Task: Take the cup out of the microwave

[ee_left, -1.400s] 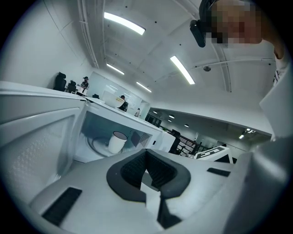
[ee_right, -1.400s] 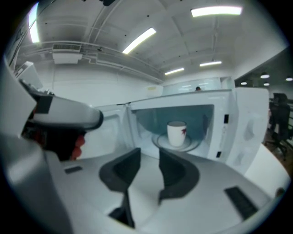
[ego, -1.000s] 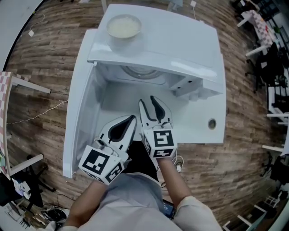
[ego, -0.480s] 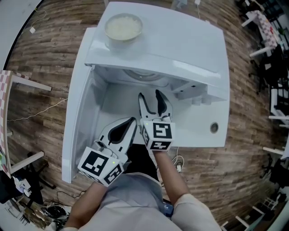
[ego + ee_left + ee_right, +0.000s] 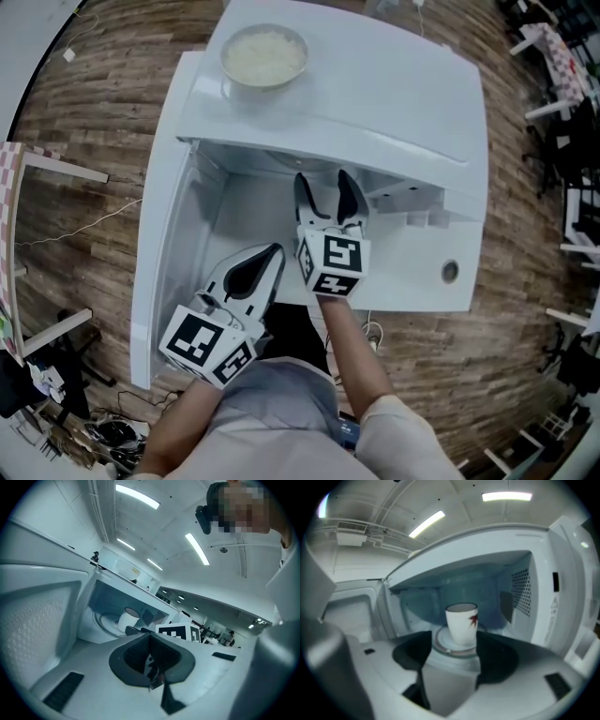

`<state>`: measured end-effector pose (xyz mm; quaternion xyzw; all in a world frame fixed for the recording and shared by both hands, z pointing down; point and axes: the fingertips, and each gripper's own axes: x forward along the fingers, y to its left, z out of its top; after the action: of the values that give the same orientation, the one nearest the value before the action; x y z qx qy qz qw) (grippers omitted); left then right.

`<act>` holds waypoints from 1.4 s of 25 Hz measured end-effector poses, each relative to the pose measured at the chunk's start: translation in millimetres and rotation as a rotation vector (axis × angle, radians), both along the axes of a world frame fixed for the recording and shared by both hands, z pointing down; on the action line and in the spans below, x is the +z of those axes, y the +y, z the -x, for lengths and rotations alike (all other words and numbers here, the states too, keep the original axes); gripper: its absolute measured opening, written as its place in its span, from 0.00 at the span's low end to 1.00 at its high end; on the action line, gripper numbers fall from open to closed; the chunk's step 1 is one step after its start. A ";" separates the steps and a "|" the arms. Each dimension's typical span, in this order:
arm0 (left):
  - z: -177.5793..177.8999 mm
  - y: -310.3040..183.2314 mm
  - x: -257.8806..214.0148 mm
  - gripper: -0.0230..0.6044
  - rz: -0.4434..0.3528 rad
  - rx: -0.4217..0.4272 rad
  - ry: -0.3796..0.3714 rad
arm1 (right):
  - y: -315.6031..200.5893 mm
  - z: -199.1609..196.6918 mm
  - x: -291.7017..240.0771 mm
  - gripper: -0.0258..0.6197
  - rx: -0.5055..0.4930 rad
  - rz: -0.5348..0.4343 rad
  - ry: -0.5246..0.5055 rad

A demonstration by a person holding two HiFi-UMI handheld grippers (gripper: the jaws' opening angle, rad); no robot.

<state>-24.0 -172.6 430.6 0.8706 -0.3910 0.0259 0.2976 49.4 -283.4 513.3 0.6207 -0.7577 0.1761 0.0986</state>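
Inside the open microwave [image 5: 543, 597] cup [image 5: 461, 623] sits untaken on saucer [image 5: 444, 645]; right tool [image 5: 325, 183] jaws just opened, empty; left tool [image 5: 275, 251] clenched.

The microwave [image 5: 543, 573] mouth stands open before my right claw [image 5: 328, 192], whose jaws have just been opening, with bare room between them. The door [image 5: 164, 216] is swung wide left, clear of my path. Only the cup [image 5: 461, 623] on its saucer [image 5: 442, 641] stands inside, side walls well apart.
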 end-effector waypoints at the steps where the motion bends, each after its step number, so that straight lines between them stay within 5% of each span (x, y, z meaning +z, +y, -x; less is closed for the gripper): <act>1: 0.7 -1.9 0.7 0.05 0.003 -0.002 0.001 | -4.2 -0.6 0.7 0.50 0.005 -0.001 0.002; 14: 7.7 -21.7 9.5 0.05 0.034 -0.020 0.005 | -57.4 -10.2 15.9 0.62 0.094 -0.018 0.012; 35: 16.6 -48.8 19.0 0.05 0.056 -0.061 0.015 | -97.6 -3.6 24.9 0.63 0.113 -0.035 0.070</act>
<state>-40.6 -221.4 449.6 0.8497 -0.4142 0.0211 0.3256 53.0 -381.0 538.1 0.6700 -0.7204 0.1462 0.1039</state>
